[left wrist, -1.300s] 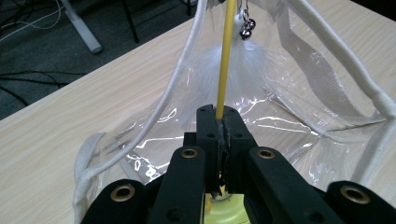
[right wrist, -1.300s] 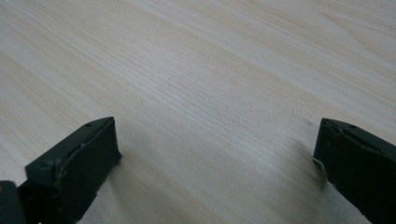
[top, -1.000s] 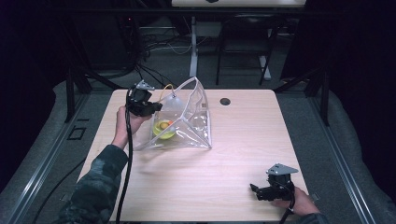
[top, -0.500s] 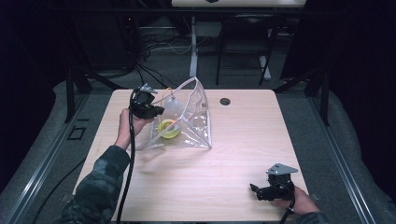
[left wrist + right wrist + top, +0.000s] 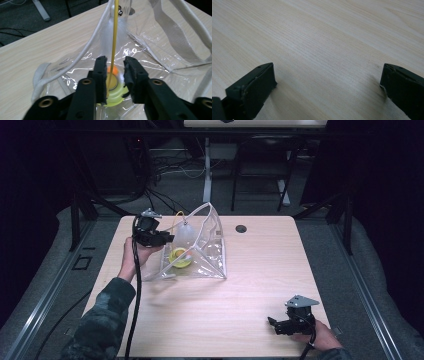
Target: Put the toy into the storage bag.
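1. Clear plastic bag [image 5: 200,247], white woven trim and handles: stands on the wooden table [image 5: 250,285], left of centre toward the far edge, mouth pulled up into a peak.
2. Yellow-green round object [image 5: 180,257] with an orange spot: lies inside the bag on its bottom, seen through the clear wall.
3. Yellow cord [image 5: 114,35]: hangs taut and near-vertical from the bag's top, running down between the left jaws.
4. Left gripper [image 5: 115,65]: held at the bag's left side above the round object. Jaws have just been opening and stand slightly apart; the cord passes through the gap, pads not pressing it.
5. Right gripper [image 5: 274,324]: near the table's front right edge, well apart from the bag. Jaws spread wide over bare wood, nothing between them.
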Available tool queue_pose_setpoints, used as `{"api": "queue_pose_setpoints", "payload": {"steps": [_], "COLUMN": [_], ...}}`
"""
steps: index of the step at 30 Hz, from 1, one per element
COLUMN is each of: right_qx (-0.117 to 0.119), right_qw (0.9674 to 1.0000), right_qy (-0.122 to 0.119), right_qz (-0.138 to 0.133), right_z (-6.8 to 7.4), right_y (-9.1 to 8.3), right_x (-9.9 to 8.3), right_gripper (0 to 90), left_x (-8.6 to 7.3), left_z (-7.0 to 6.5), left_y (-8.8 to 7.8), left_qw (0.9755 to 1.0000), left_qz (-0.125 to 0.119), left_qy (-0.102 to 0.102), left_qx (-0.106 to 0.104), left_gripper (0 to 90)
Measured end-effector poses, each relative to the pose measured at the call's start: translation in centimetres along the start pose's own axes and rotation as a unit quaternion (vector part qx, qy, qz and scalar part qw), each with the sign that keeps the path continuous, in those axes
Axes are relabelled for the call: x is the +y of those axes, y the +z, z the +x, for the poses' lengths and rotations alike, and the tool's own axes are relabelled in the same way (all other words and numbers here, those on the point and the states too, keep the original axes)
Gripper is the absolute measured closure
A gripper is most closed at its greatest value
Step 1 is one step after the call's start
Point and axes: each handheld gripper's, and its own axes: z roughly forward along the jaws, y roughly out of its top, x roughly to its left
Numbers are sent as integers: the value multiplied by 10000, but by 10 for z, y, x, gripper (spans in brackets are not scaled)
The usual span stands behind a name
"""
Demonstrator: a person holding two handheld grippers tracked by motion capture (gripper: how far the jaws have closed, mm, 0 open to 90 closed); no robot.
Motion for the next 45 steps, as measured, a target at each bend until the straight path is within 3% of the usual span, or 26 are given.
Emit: {"api": "queue_pose_setpoints", "payload": {"steps": [6, 14, 24, 35, 45], "right_qx": [2, -27, -31, -41, -19], "right_qw": [10000, 10000, 10000, 10000, 10000], "right_qy": [0, 2, -8, -30, -9], "right_qz": [1, -17, -26, -11, -29], "right_z": [0, 0, 0, 0, 0], "right_y": [0, 0, 0, 0, 0], "right_x": [0, 0, 0, 0, 0], "right_gripper": [0, 0, 0, 0, 0], "left_x": [0, -2, -14, -45, -79], "left_z": [0, -2, -7, 2, 11], "left_y": [-16, -39, -73, -97, -106], "left_qw": [9999, 9996, 9987, 9981, 9974], "left_qz": [-98, -252, -319, -375, -286], "left_qy": [75, 139, 269, 80, -145], "left_qx": [-20, 55, 286, 487, 649], "left_gripper": [419, 252, 191, 141, 114]}}
